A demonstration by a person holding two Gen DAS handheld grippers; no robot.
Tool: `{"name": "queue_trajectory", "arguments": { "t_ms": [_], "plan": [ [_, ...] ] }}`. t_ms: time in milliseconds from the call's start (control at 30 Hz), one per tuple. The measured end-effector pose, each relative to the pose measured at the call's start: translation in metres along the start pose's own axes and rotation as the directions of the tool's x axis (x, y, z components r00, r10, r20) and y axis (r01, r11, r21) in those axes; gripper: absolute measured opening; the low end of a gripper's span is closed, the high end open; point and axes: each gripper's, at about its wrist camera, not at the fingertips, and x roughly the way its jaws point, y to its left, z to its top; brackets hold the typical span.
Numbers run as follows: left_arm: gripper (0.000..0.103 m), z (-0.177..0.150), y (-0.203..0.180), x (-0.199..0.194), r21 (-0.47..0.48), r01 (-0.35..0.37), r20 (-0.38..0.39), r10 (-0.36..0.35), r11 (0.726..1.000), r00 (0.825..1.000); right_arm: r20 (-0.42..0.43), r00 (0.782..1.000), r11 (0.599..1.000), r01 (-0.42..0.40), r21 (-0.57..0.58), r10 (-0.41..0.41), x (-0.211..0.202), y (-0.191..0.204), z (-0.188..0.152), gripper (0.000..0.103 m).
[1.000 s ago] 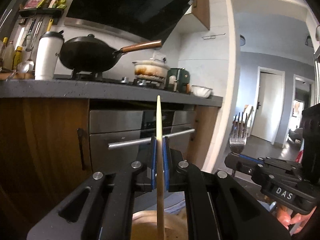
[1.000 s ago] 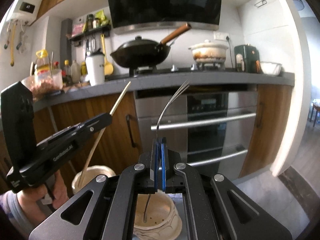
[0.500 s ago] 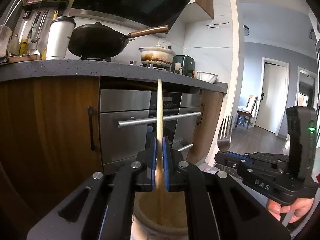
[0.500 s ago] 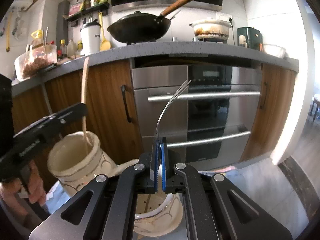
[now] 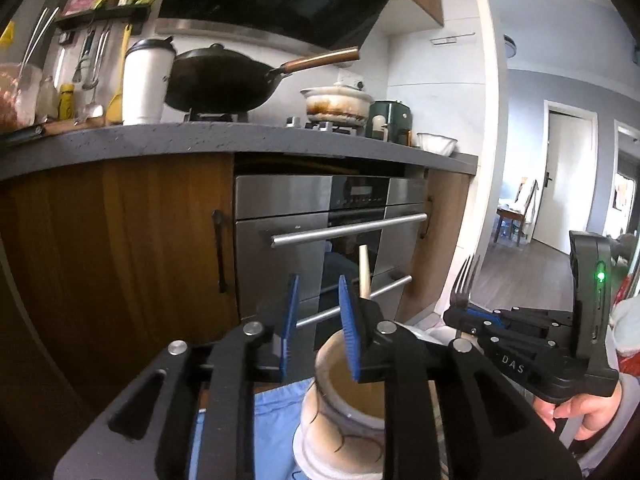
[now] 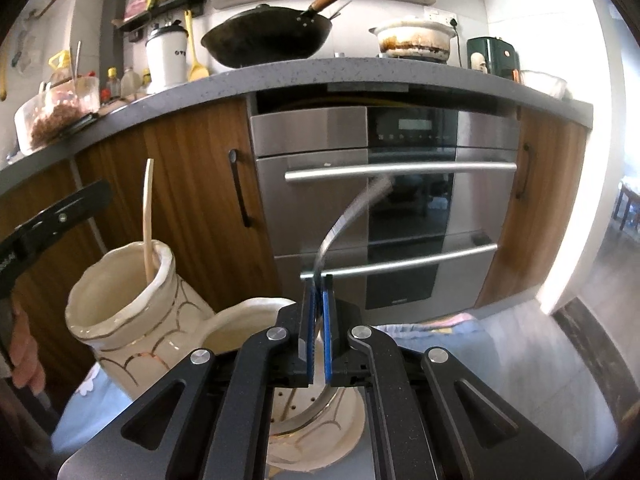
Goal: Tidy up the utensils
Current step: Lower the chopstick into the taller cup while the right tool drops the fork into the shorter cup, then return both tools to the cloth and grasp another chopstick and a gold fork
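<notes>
My left gripper [image 5: 318,320] hangs over a tall cream jar [image 5: 340,392]. Its jaws are opening and nothing is between the blue pads. A thin wooden stick [image 5: 364,272] stands loose in the jar, just right of the right pad. The right wrist view shows the same jar [image 6: 132,312] and stick [image 6: 149,216] at the left, with the left gripper [image 6: 92,196] beside them. My right gripper [image 6: 317,292] is shut on a metal fork [image 6: 348,216] with its tines up. It is above a lower cream holder [image 6: 316,412] that has holes in its bottom.
Both holders stand on a blue cloth [image 6: 472,336] in front of a steel oven [image 6: 400,208] and wooden cabinet doors [image 6: 192,200]. Above is a grey counter [image 6: 360,70] with a wok [image 6: 272,38] and a pot [image 6: 414,38]. A person's hand [image 5: 580,412] holds the right gripper [image 5: 460,314].
The left pads have parted and let go of the wooden stick, which has dropped deeper into the tall jar. The right gripper has sunk with the fork toward the low holder.
</notes>
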Motion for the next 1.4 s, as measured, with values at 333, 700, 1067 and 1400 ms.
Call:
{"name": "queue_trajectory", "arguments": {
  "t_ms": [333, 700, 1067, 1400],
  "plan": [
    [0.037, 0.0, 0.003, -0.018, -0.003, -0.012, -0.013, 0.012, 1.0, 1.0, -0.007, 1.0, 1.0, 0.006, -0.001, -0.006, -0.005, -0.002, 0.0, 0.034],
    [0.098, -0.003, -0.012, -0.052, 0.003, -0.078, 0.02, 0.078, 0.997, 0.997, 0.082, 0.997, 0.997, -0.002, 0.083, -0.005, -0.064, -0.03, -0.006, 0.097],
    [0.098, -0.02, -0.042, -0.09, 0.067, -0.075, -0.004, 0.075, 0.995, 0.997, 0.051, 0.99, 0.986, 0.125, 0.108, -0.131, -0.12, -0.059, -0.034, 0.098],
    [0.098, -0.054, -0.061, -0.091, 0.089, -0.067, -0.12, 0.077, 0.994, 0.99, -0.052, 0.982, 0.975, 0.186, 0.119, -0.181, -0.135, -0.08, -0.078, 0.098]
  ]
}}
